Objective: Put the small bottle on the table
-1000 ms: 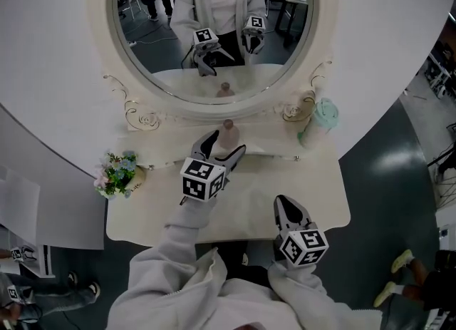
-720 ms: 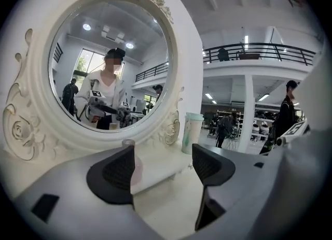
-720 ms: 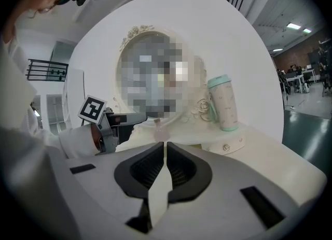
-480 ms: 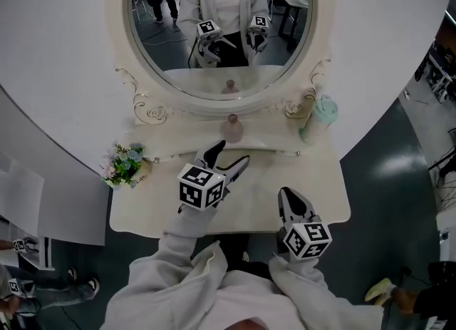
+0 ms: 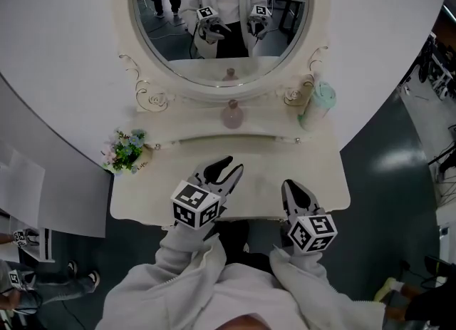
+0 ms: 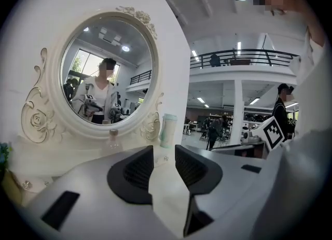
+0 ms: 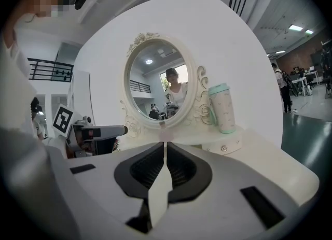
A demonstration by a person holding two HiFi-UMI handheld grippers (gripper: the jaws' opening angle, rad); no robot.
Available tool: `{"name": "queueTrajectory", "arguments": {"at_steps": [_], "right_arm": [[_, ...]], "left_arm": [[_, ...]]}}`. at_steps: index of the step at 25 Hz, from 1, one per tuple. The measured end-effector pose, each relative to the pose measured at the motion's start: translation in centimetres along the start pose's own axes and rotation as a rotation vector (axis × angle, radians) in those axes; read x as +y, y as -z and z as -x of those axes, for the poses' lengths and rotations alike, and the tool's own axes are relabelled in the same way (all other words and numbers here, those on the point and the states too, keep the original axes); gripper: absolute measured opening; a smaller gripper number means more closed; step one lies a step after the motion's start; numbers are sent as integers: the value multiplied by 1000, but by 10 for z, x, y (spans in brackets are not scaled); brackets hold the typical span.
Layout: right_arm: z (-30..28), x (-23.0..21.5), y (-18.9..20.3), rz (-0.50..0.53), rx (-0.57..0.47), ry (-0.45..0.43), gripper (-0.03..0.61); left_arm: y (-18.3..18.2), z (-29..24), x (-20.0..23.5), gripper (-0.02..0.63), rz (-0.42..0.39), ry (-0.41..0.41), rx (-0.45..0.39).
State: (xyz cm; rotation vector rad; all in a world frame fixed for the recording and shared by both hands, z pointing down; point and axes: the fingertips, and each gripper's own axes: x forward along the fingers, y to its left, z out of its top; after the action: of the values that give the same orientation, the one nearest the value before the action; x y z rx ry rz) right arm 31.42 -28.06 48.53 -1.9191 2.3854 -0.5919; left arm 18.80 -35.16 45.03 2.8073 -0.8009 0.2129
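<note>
The small pinkish bottle [image 5: 231, 115] stands upright on the raised shelf [image 5: 189, 126] under the oval mirror; it also shows in the left gripper view [image 6: 113, 139]. My left gripper [image 5: 229, 167] hangs over the white table [image 5: 142, 193], well short of the bottle. Its jaws have just been closing, a gap still shows, and nothing is between them [image 6: 163, 156]. My right gripper [image 5: 288, 186] sits near the table's front edge, jaws together and empty [image 7: 165, 148].
A mint-green tumbler [image 5: 318, 111] stands at the shelf's right end. A small flower bunch [image 5: 125, 152] sits at the table's left. The mirror [image 5: 221, 15] reflects the person and both grippers. Grey floor lies to the right of the table.
My left gripper has drawn back from around the bottle toward the front of the table, and its jaws have narrowed. The bottle stays on the shelf. The right gripper has hardly shifted.
</note>
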Motion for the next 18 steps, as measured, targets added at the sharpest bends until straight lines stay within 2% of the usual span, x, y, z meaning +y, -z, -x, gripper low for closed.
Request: {"name": "queueTrajectory", "arguments": {"at_steps": [3, 8, 12, 18], "right_arm": [[10, 0, 0, 3, -10, 5, 41], [25, -2, -3, 11, -27, 29, 40], [36, -4, -7, 23, -48, 48, 40], [47, -5, -14, 54, -78, 60, 40]], "left_arm": [[6, 7, -14, 88, -24, 16, -5], [18, 15, -29, 34, -63, 44, -10], [22, 21, -37, 18, -77, 53, -35], [26, 28, -36, 17, -72, 19, -38]]}}
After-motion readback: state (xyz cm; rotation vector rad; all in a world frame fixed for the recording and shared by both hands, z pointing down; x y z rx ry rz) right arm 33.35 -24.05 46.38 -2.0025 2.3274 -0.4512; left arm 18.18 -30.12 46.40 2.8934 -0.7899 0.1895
